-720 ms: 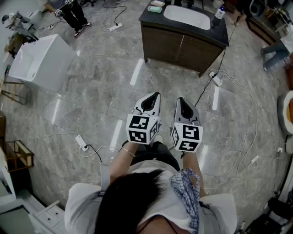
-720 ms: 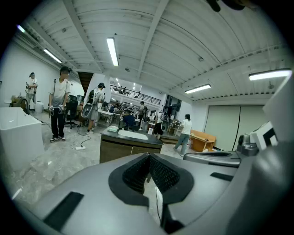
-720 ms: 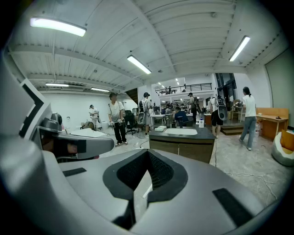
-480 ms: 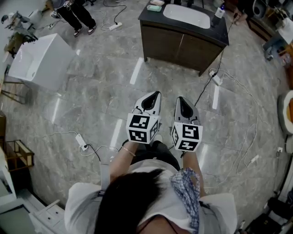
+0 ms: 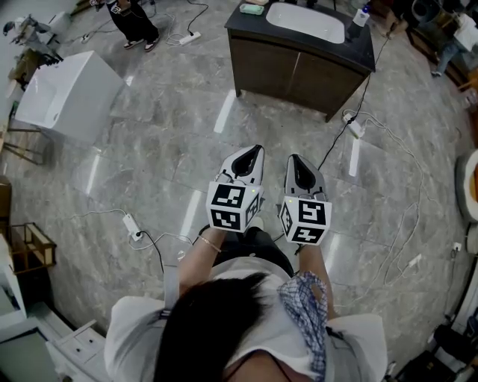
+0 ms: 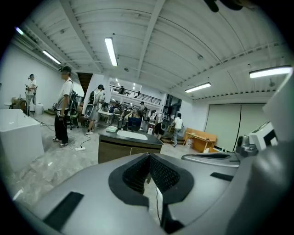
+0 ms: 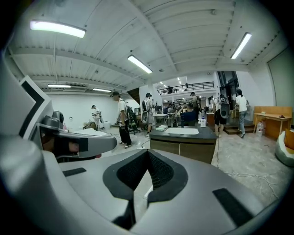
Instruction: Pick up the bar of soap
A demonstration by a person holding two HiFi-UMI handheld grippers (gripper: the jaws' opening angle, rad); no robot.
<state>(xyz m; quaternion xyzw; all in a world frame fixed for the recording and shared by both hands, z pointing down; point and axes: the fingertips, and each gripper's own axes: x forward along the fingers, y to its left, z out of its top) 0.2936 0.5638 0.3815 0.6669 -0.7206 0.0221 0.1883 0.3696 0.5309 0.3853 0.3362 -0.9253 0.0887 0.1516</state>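
Observation:
The bar of soap (image 5: 252, 9) is a pale greenish block at the left end of the dark vanity's countertop (image 5: 246, 26), beside the white basin (image 5: 306, 24), far ahead of me. It also shows small in the left gripper view, soap (image 6: 111, 129), and in the right gripper view, soap (image 7: 161, 128). My left gripper (image 5: 254, 151) and right gripper (image 5: 293, 160) are held side by side at waist height, pointing toward the vanity. Both are shut with nothing between the pads: left gripper (image 6: 148, 156), right gripper (image 7: 148, 152).
A white tub-like box (image 5: 63, 97) stands on the floor at the left. Cables and power strips (image 5: 133, 227) (image 5: 352, 128) lie on the grey marble floor. A bottle (image 5: 359, 19) stands on the counter's right end. A person (image 5: 131, 19) walks at the far left.
The two grippers have edged slightly forward, still shut. The person at the far left has walked further away toward the top of the view.

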